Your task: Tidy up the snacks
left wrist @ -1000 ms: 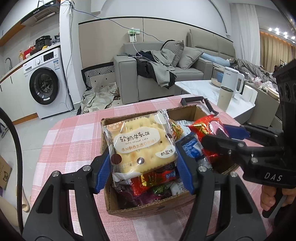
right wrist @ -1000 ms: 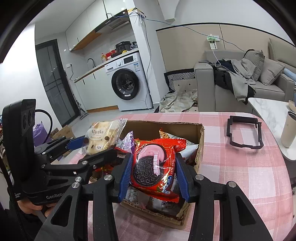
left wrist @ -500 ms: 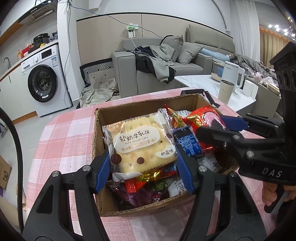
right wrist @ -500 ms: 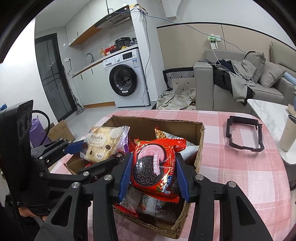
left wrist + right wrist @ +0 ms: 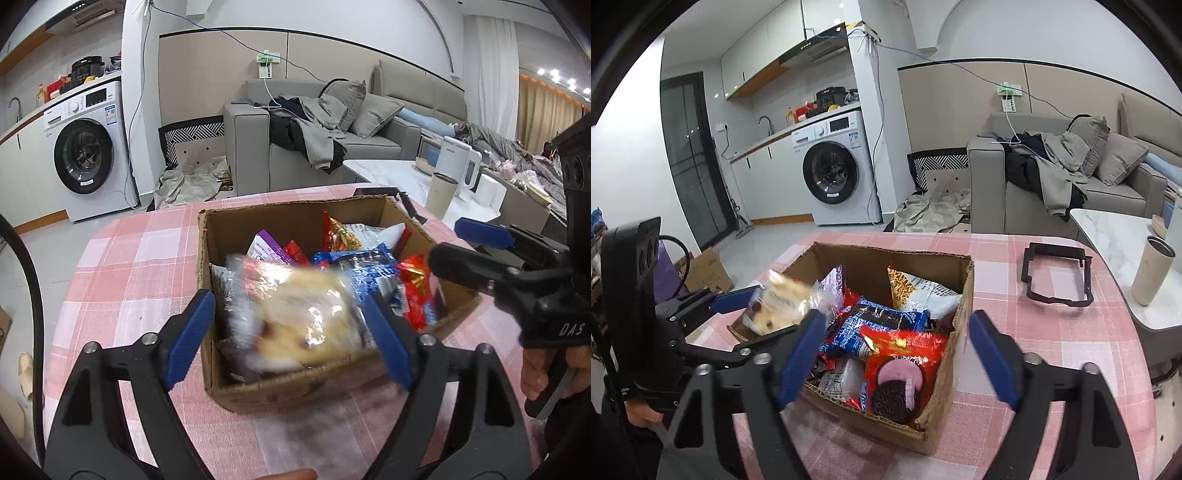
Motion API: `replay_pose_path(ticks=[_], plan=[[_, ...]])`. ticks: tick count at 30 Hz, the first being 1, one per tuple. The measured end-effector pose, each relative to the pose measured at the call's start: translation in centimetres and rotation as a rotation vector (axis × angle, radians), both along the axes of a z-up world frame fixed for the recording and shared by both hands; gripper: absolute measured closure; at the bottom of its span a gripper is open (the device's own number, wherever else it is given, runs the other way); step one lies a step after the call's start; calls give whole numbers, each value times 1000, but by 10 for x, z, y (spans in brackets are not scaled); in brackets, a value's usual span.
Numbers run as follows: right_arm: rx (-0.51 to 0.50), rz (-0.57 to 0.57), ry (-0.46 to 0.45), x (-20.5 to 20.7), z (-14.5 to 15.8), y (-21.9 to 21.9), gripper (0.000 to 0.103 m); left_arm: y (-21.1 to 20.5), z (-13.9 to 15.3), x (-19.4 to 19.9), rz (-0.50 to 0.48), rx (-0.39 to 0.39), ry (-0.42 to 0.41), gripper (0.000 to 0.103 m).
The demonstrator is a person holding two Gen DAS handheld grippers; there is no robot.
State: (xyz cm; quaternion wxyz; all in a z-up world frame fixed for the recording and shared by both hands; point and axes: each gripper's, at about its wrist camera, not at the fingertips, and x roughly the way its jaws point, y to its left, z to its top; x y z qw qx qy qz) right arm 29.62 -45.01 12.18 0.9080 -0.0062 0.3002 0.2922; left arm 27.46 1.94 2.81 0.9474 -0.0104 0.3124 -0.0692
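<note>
At the far left of the right wrist view a hand (image 5: 641, 413) grips the handle of the left gripper (image 5: 288, 325). Its jaws are opening, and the blurred cracker packet (image 5: 299, 314) sits between them, over the near left part of the cardboard box (image 5: 295, 391); the pads stand clear of the wrapper on both sides, so the packet is released. In the right wrist view the same packet shows above the box's left rim, beside the left gripper's blue pad.

The box stands on the pink checked tabletop (image 5: 140, 266) and is filled with snacks. A purple packet (image 5: 833, 286) leans at the back left. A blue cookie packet (image 5: 875, 325) lies in the middle, and behind it are a packet printed with noodles (image 5: 901, 286) and a white packet (image 5: 934, 299). At the near right of the box lies the red sandwich-cookie packet (image 5: 901, 365), flat on the other snacks.

The right gripper (image 5: 897, 354) hovers over that red packet with its jaws opening; the blue pads stand well clear of the packet, one to its left, the other outside the box's right wall. Nothing is grasped.

Further right on the tabletop lies a black rectangular frame (image 5: 1056, 277), well apart from the box. Beyond it, on a separate white marble table (image 5: 1108, 229), stands a beige tumbler (image 5: 1152, 273).
</note>
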Motion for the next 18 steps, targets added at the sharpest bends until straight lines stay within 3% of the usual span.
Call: replay_pose_path(ticks=[4, 10, 18], plan=[[24, -3, -4, -10, 5, -10, 2, 6, 8, -17, 15, -19, -32, 1], [82, 20, -42, -37, 10, -16, 0, 11, 15, -46, 31, -8, -71, 1], [70, 40, -105, -69, 0, -14, 0, 25, 7, -85, 98, -21, -145, 1]])
